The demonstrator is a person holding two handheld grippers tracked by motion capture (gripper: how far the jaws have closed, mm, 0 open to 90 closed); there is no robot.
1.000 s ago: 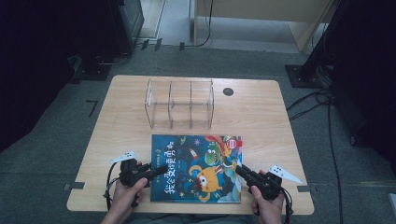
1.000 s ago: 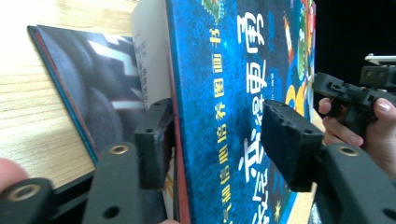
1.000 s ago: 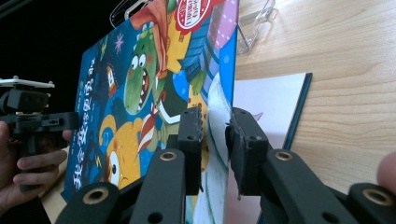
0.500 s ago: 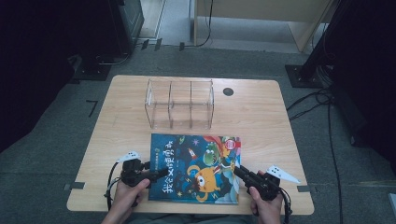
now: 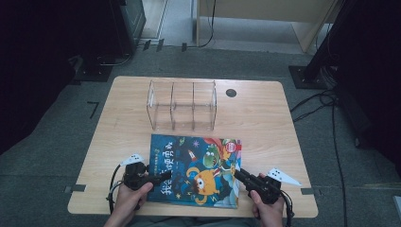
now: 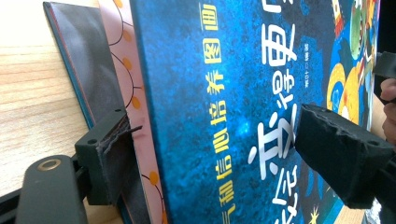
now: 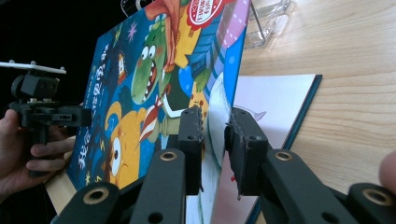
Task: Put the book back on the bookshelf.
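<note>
While we read the views side by side, these notes hold:

High view: we see the picture book (image 5: 196, 170) lying near the table's (image 5: 265, 118) 6 o'clock edge, with the clear divider rack (image 5: 182, 105) just beyond it at 12 o'clock and a dark round hole (image 5: 231, 92) toward 1 o'clock.

Left gripper view: we find what the high view hides, namely that the front cover is lifted off the pink, orange-dotted endpaper (image 6: 128, 88), and the dark inner board (image 6: 88, 79) lies below it.

Right gripper view: we see the cover raised at this edge too, a white page (image 7: 275, 100) lying flat on the wood beneath it, and the other hand (image 7: 18, 144) with its gripper far off at 9 o'clock.

Left gripper (image 5: 158, 178): at the book's 9 o'clock edge; its jaws have just been opening and now stand apart with the cover between them, the foam pads (image 6: 341, 154) not pressing it.

Right gripper (image 5: 239, 175): at the book's 3 o'clock edge; jaws pinched tight on the lifted cover.

Materials: glossy printed blue cover with cartoon monsters; pale wood-grain tabletop; transparent plastic rack with three bays; black jaws with torn, rough foam faces.
</note>
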